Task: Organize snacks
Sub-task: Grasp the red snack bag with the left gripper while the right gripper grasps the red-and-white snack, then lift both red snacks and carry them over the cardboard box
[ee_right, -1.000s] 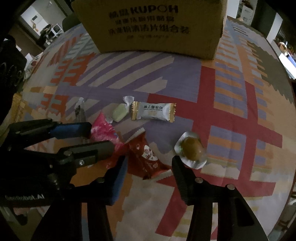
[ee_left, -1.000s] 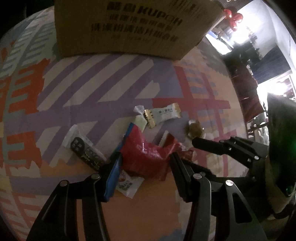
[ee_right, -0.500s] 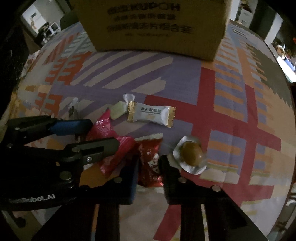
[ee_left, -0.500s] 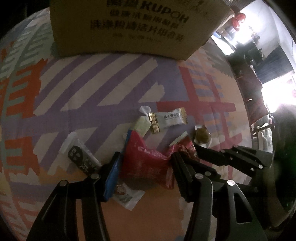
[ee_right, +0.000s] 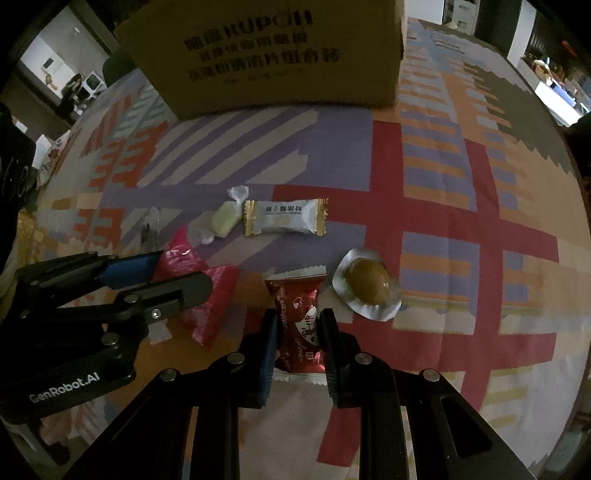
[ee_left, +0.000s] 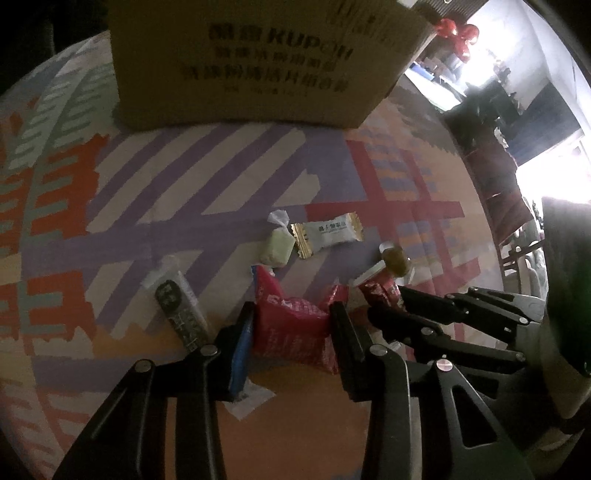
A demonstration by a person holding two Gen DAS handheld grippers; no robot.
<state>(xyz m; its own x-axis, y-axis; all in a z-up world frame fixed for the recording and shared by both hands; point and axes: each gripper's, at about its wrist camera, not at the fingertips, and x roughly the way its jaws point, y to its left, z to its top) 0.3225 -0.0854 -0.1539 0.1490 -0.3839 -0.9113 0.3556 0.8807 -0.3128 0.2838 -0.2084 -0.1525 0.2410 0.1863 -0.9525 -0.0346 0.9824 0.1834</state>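
Pinching a dark red packet (ee_right: 300, 325), the right claw (ee_right: 297, 326) grips.

A room in a home or a shop, with a round worktop for snacks

The round worktop (ee_right: 461, 206) wears a bright cloth with purple, red and orange stripes, like one used for eating. A big brown cardboard box (ee_right: 280, 51) with printed words stands at its far side, and small wrapped snacks (ee_right: 284, 218) lie in front of it. Behind it, on one side, a lit room with white walls (ee_right: 55, 74) shows through a doorway. On the other side there are red hanging decorations (ee_left: 454, 29) near a very bright window (ee_left: 546, 184) and dark shelves (ee_left: 498, 103). It is too dim to tell which sort of place it is.
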